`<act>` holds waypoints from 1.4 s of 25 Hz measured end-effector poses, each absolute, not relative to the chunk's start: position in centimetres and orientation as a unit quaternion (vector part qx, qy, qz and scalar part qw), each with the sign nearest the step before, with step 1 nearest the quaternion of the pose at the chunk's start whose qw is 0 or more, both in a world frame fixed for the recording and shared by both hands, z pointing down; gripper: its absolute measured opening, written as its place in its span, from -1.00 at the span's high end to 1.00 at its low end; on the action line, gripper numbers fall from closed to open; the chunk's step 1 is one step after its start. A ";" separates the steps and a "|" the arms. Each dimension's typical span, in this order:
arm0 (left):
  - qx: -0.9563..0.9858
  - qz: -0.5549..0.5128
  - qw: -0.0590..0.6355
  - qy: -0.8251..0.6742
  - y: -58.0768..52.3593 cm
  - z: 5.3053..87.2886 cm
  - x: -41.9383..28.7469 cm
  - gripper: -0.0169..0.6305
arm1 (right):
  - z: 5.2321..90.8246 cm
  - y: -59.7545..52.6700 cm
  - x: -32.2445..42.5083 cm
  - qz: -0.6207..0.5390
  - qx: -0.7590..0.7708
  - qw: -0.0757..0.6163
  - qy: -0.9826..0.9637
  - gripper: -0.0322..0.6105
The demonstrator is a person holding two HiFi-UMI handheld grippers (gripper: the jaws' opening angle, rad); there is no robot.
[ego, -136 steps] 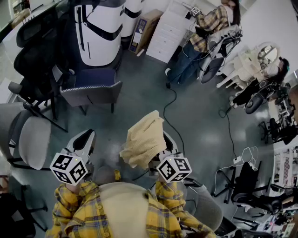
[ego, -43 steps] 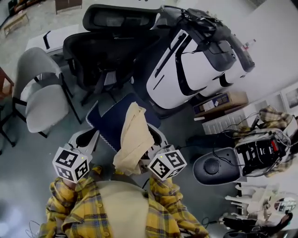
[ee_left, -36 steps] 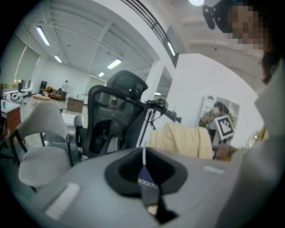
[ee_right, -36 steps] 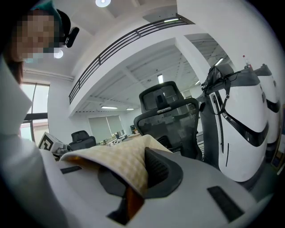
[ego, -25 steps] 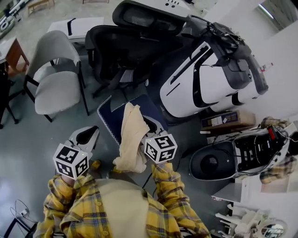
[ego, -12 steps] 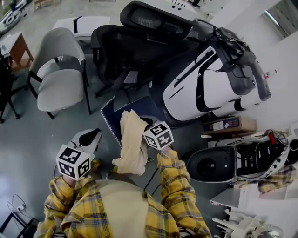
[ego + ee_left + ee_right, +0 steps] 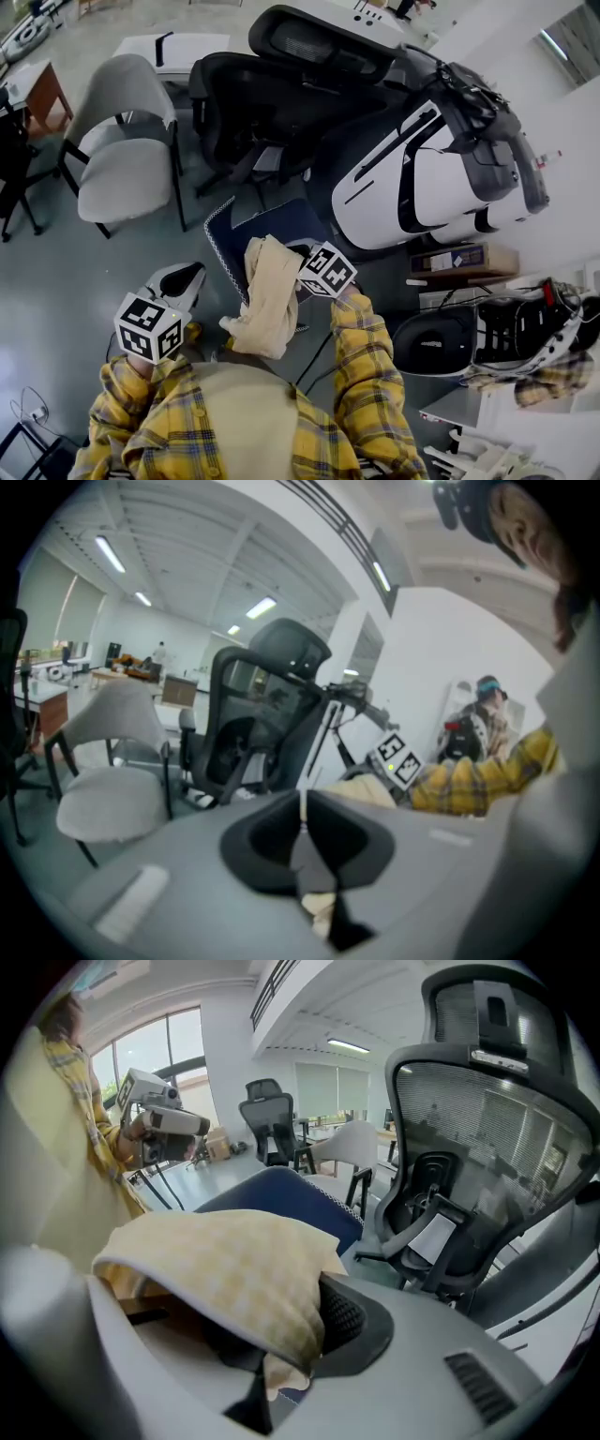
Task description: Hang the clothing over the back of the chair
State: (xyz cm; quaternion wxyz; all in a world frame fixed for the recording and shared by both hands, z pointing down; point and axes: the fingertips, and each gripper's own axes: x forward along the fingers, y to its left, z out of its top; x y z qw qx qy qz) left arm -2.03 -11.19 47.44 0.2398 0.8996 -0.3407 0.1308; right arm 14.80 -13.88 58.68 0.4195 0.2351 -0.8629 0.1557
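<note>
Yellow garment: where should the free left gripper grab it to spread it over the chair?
Grip the yellow garment at its loose lower end, coming from the left gripper side. The right gripper is shut on the upper part and the rest hangs in a narrow bunch, so that end is free. Pulling sideways should spread it over the blue chair.

The glossy grey floor (image 7: 56, 272) fills the left and lower left of the frame. A grey chair (image 7: 122, 141) stands on it at upper left. A black mesh office chair (image 7: 272, 103) stands at top centre, with a navy chair (image 7: 272, 217) just below it. At right are a white-and-black machine (image 7: 422, 183) and a cardboard box (image 7: 464, 260).
</note>
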 end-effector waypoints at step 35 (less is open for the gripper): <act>0.911 0.156 0.237 -0.299 -11.0 48.1 0.7 0.89 | 58.2 -12.3 20.4 0.202 0.047 0.600 -0.773 0.32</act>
